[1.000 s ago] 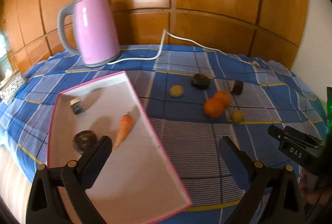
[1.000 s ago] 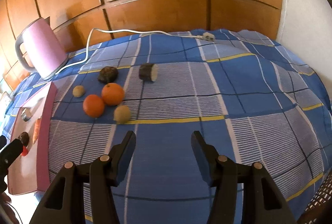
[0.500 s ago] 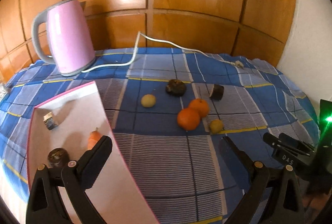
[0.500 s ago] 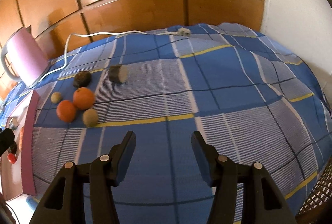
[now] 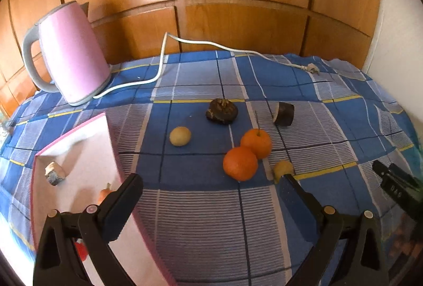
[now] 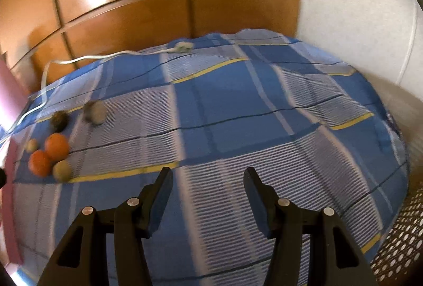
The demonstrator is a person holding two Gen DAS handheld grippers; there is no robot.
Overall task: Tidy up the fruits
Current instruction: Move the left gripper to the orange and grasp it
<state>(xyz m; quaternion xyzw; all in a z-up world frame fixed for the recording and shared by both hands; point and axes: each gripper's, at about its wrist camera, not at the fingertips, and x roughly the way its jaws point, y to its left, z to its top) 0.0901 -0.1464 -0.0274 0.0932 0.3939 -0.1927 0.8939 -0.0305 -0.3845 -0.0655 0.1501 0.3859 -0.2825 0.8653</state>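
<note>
- Surface is a tabletop under a blue plaid cloth [image 5: 201, 201]. A shallow pink-rimmed white tray [image 5: 79, 153] sits toward its left edge.
- In the tray: a small orange carrot [image 5: 103, 193], a small silvery wrapped piece [image 5: 54, 172] and something red [image 5: 80, 250], mostly hidden. A few items count as sorted.
- Loose mid-cloth: two round oranges [image 5: 240, 163], touching; two small yellowish round fruits [image 5: 180, 136], one left of the oranges, one just beside their right; a dark wrinkled lump [image 5: 221, 110]; a dark cut stub [image 5: 283, 113] nearer the back edge.
- Judgement: most of the job remains.
- Left gripper [image 5: 208, 192]: jaws apart, empty, short of the oranges.
- Right gripper [image 6: 208, 188]: jaws apart, empty, over bare cloth, fruit well to its left.
- Pink electric kettle [image 5: 70, 58] stands at the back-left corner.
</note>
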